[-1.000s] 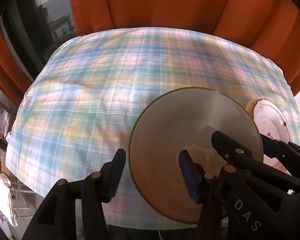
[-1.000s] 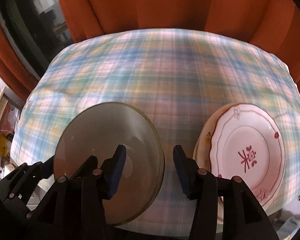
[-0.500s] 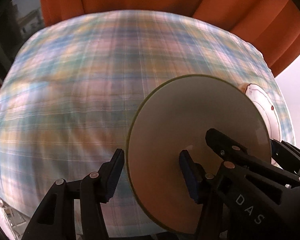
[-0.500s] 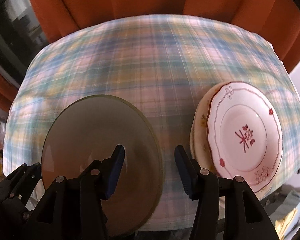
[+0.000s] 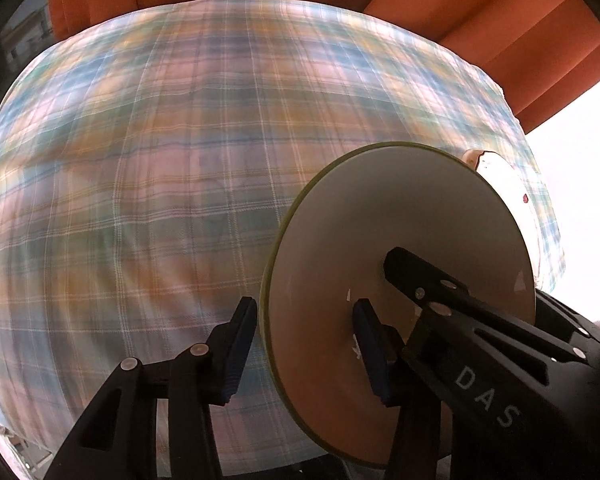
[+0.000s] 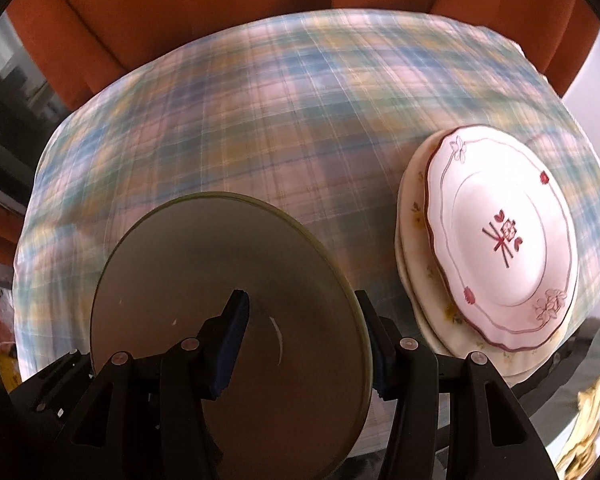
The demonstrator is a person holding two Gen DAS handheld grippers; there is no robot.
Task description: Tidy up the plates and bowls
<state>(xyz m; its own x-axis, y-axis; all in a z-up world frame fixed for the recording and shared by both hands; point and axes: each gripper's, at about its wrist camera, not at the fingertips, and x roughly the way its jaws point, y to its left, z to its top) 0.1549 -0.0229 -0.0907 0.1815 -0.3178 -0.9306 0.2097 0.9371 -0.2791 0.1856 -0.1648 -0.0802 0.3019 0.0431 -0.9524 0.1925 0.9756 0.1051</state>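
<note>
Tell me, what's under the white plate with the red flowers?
The flowered plate sits on top of cream plates with small yellow flowers. Only their edges peek out, so their middles and exact number stay hidden. The checked tablecloth lies beneath.

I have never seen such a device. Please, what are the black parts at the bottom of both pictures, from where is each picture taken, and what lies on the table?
The black parts are two-finger grippers, tools that a person holds, one in each hand. A wide-angle camera sits on each tool and looks along its fingers, so the pictures bend at the edges. One picture is from the left gripper, the other from the right gripper.

A checked tablecloth covers the table, with orange fabric behind it. On it are a large plain plate with a green rim and, beside it, a stack of plates topped by a pink flowered plate.

Each gripper straddles the plain plate's rim, on opposite sides. The left jaws are closing, with a gap showing. Whether the right one already presses is unclear.
</note>
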